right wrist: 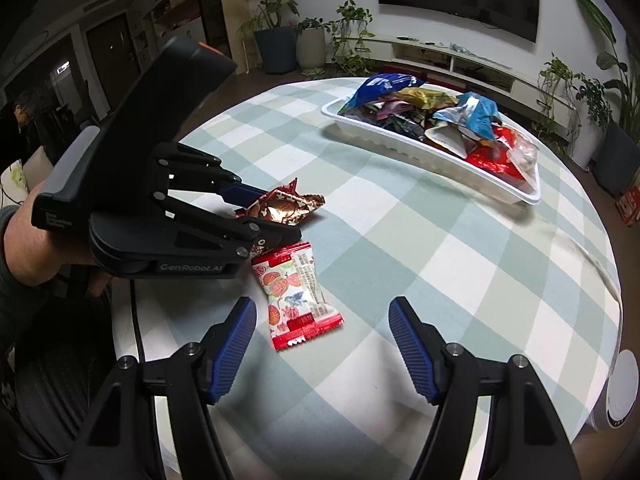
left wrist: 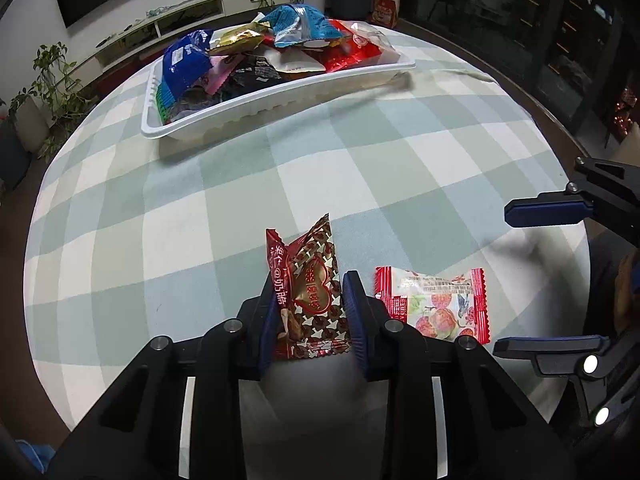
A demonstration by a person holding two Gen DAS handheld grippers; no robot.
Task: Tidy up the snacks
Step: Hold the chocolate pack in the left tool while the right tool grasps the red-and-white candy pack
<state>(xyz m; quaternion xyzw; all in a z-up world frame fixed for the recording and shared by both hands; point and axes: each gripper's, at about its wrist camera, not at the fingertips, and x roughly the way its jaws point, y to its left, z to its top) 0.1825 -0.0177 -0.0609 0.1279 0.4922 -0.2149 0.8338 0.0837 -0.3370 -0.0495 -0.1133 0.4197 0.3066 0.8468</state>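
Note:
My left gripper (left wrist: 310, 284) is shut on a brown and red snack packet (left wrist: 316, 256), its blue pads pressing both sides; the packet stands on edge on the checked tablecloth (left wrist: 360, 152). The right wrist view shows the same gripper (right wrist: 276, 216) pinching that crumpled packet (right wrist: 288, 206). A white and red strawberry packet (left wrist: 434, 304) lies flat just to its right. My right gripper (right wrist: 320, 308) is open, with the strawberry packet (right wrist: 298, 300) on the cloth just ahead of its left finger, untouched. At the far side stands a white tray (left wrist: 280, 96) heaped with several snack packets.
The round table's edge (left wrist: 560, 128) curves close on the right. A white round object (right wrist: 620, 392) sits beyond the table's edge at lower right. A person's forearm (right wrist: 24, 232) holds the left gripper. Potted plants (right wrist: 312, 40) and a low TV cabinet (right wrist: 460, 60) line the wall.

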